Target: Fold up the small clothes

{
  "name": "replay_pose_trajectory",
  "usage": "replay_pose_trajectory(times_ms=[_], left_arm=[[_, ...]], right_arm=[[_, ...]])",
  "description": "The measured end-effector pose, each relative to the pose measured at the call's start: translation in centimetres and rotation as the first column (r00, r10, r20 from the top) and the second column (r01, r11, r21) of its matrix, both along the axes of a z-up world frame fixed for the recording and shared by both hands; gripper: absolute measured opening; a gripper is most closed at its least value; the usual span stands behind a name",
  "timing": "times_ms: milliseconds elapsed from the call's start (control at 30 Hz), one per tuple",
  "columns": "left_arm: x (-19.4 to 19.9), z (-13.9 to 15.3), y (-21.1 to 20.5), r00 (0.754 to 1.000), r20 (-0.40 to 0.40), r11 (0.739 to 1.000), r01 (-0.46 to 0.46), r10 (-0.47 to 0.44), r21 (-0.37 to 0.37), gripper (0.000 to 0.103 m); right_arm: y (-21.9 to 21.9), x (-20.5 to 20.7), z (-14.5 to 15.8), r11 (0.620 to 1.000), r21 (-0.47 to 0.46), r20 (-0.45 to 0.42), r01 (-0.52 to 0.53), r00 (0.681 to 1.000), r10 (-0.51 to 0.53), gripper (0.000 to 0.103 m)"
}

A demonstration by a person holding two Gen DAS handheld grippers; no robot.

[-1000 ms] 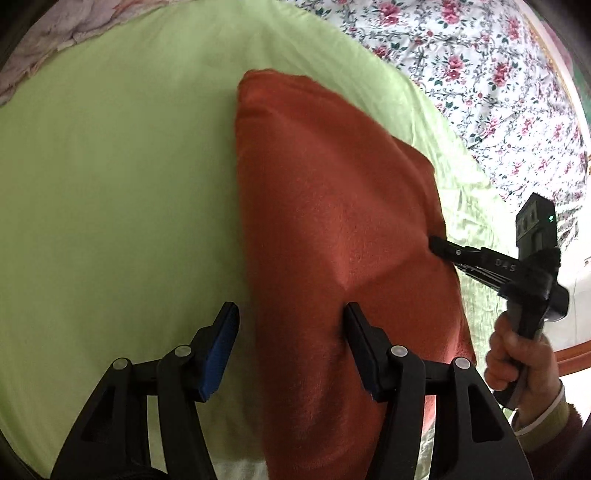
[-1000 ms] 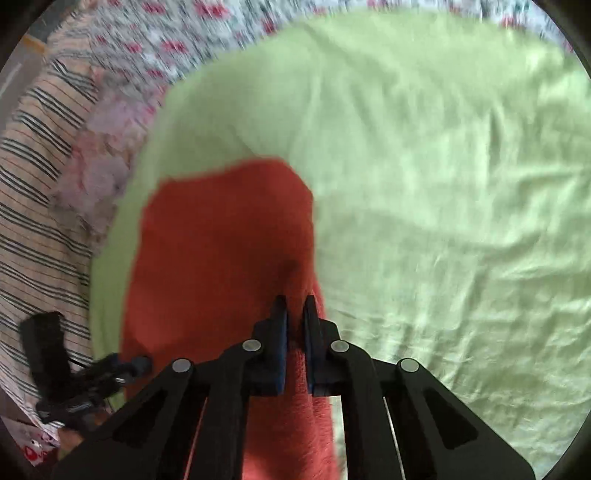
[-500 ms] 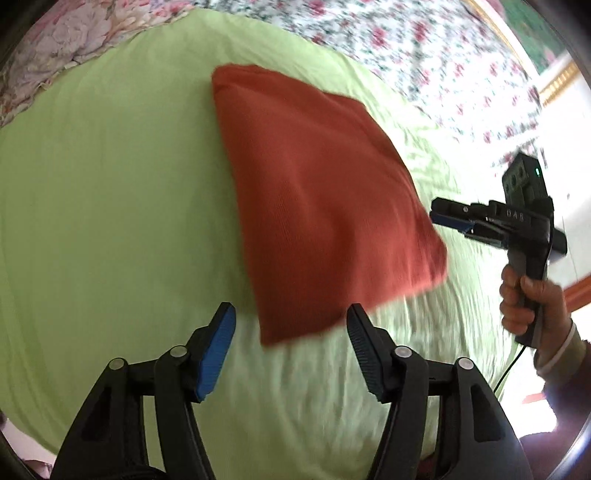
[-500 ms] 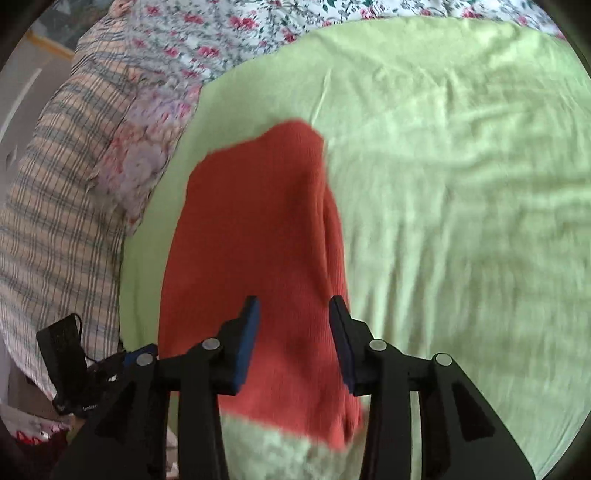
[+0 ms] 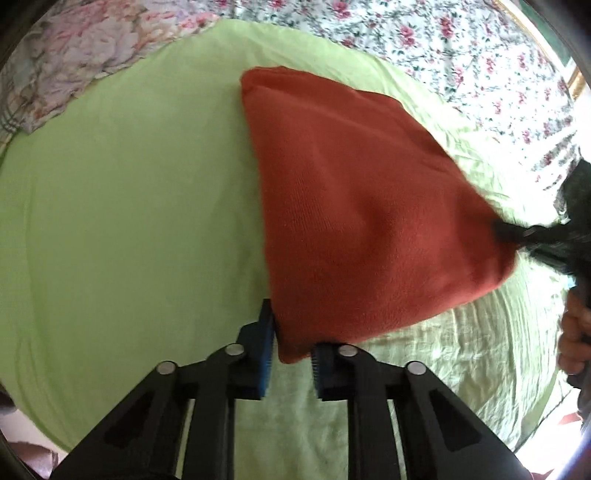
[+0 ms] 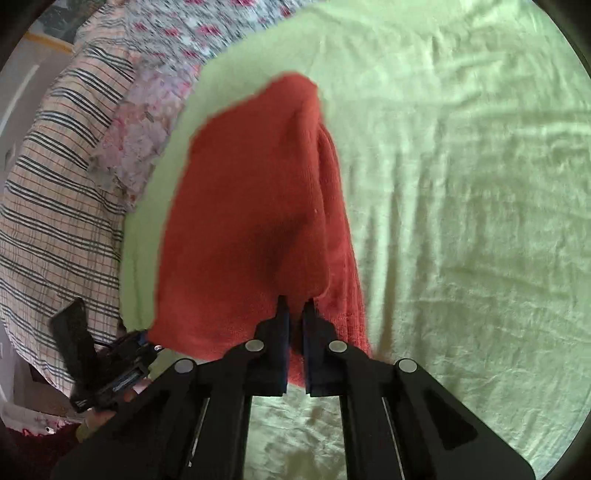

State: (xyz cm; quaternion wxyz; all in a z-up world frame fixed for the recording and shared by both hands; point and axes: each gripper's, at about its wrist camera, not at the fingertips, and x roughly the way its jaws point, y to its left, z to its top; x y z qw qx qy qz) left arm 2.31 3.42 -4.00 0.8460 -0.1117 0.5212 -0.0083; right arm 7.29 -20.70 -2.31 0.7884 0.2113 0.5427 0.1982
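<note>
The folded red garment (image 5: 362, 206) lay on the green sheet (image 5: 122, 206) of the bed, stretching lengthwise away from both grippers, its near edge pinched at one corner by the left gripper (image 5: 291, 354) and at the other by the right gripper (image 6: 294, 343).

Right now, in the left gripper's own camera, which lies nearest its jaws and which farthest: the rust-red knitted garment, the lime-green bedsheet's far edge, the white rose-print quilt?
1. Rust-red knitted garment: its near corner sits between the jaws of the left gripper.
2. Lime-green bedsheet's far edge: beyond the garment, top centre.
3. White rose-print quilt: past that edge, top right.
</note>
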Motion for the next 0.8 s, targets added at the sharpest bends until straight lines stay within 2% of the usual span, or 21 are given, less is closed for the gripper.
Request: replay_pose_trajectory(times_ms=[33,67,100,133,233,300,367,467,533,633,700,767,800], left_arm=[[0.1,-0.3,-0.3,1.000,-0.017,1.000,0.000,0.000,0.012,0.010],[0.0,-0.9,-0.5,0.999,-0.038,1.000,0.002,-0.001,0.020,0.010],[0.1,-1.5,-0.6,0.998,-0.057,1.000,0.000,0.001,0.017,0.008],[0.2,-2.3,-0.6,0.997,-0.083,1.000,-0.008,0.008,0.002,0.008],[0.3,-2.5,-0.5,0.996,-0.089,1.000,-0.015,0.014,-0.015,0.008],[0.3,-2.4,-0.4,0.995,-0.095,1.000,-0.007,0.005,-0.021,0.008],[0.1,-2.3,-0.4,0.994,-0.108,1.000,0.001,-0.005,-0.030,0.008],[-0.5,-1.9,0.0,0.991,-0.127,0.998,0.025,-0.032,-0.055,0.009],[-1.2,-1.0,0.3,0.992,-0.112,0.995,0.043,-0.053,-0.086,0.011],[-1.9,1.0,1.1,0.994,-0.063,0.987,0.077,-0.086,-0.143,0.012],[-1.7,2.6,1.5,0.994,-0.020,0.975,0.102,-0.108,-0.200,0.012],[-0.8,3.9,1.1,0.990,0.033,0.965,0.141,-0.137,-0.222,0.015],[-0.2,4.2,0.8,0.988,0.046,0.961,0.156,-0.150,-0.229,0.017]], right_arm=[[-0.2,-0.3,1.1,1.000,0.021,0.037,-0.002,0.999,0.001,0.007],[-0.2,-0.6,2.4,1.000,0.000,0.084,-0.014,0.996,0.014,0.006],[-0.1,-0.6,2.7,0.999,-0.034,0.094,-0.026,0.995,0.029,0.006],[0.2,-0.5,2.4,0.996,-0.082,0.084,-0.046,0.995,0.053,0.006],[0.8,-0.1,-0.5,0.973,-0.215,0.012,-0.079,0.996,0.083,0.006],[0.6,0.0,-2.8,0.965,-0.249,-0.035,-0.079,0.997,0.073,0.006],[0.3,0.0,-3.8,0.969,-0.241,-0.054,-0.061,0.997,0.049,0.006],[0.4,0.1,-3.5,0.965,-0.255,-0.056,-0.064,0.997,0.051,0.006],[0.4,0.2,-3.1,0.965,-0.253,-0.064,-0.067,0.997,0.053,0.007],[-0.2,0.5,-1.8,0.979,-0.198,-0.062,-0.038,0.998,0.026,0.015],[-1.1,0.9,-0.4,0.990,-0.138,-0.034,0.002,0.999,-0.007,0.030],[-1.6,2.1,0.9,0.994,-0.105,0.005,0.036,0.999,-0.036,0.041],[-1.7,2.9,1.2,0.995,-0.090,0.014,0.045,0.999,-0.043,0.041]])
